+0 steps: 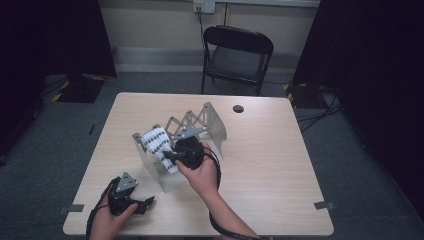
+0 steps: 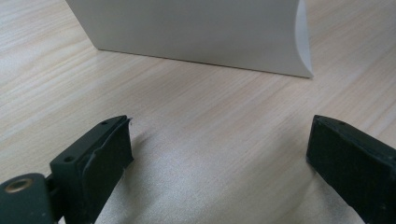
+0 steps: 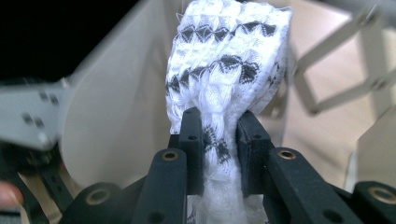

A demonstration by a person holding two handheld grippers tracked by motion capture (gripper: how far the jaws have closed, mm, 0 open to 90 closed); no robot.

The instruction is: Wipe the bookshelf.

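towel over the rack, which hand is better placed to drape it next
Right. The right gripper is shut on the patterned towel at the folding rack; the left gripper is open, empty, near the table edge.

Dim room, pale wooden worktop (image 1: pixel 280 165)
A black folding chair (image 1: pixel 237 56) stands beyond the far edge on grey carpet (image 1: pixel 45 145); a wall socket (image 1: pixel 204 5) sits above.

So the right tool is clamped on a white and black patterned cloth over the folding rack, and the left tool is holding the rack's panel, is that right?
Not quite. The left tool holds nothing: the left gripper view shows its jaws wide apart over bare table, short of the rack panel. The right tool is indeed clamped on the patterned cloth.
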